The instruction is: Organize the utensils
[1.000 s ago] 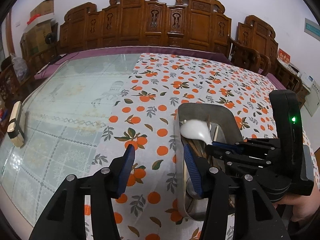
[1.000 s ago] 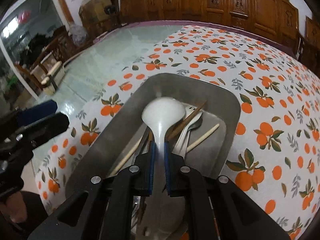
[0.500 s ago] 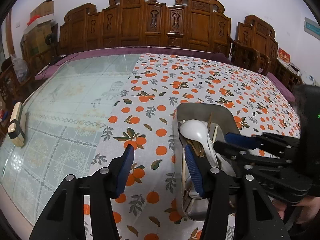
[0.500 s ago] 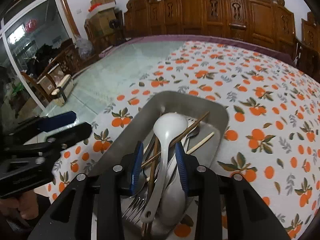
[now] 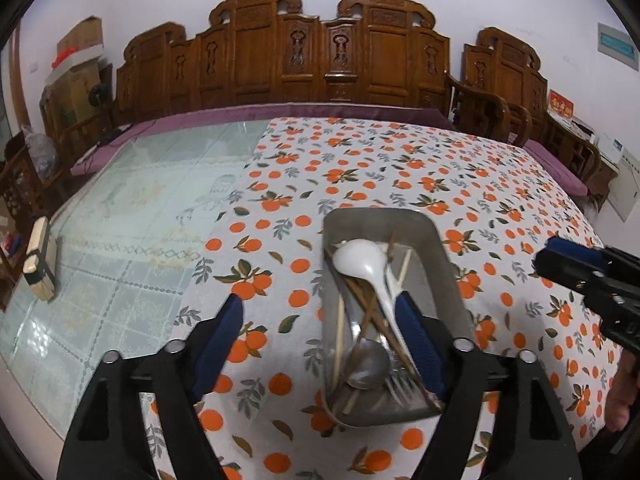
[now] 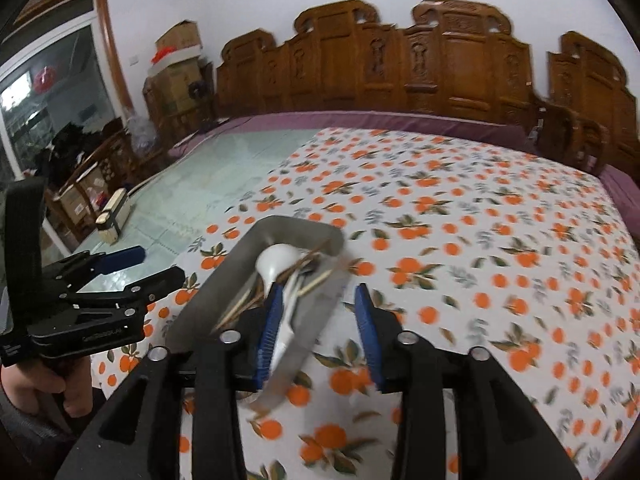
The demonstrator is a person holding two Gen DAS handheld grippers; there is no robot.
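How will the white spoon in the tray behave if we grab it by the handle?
The white spoon looks like smooth plastic or ceramic, so probably rigid but slippery. Its bowl is wide, so it may pivot in the fingers. It lies across chopsticks in the metal tray, so lifting may drag them.

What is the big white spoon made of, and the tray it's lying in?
The white spoon looks like smooth plastic or ceramic: plain white with a soft sheen, so I can't tell which. The tray looks like metal, probably stainless steel: grey with a dull, brushed shine.
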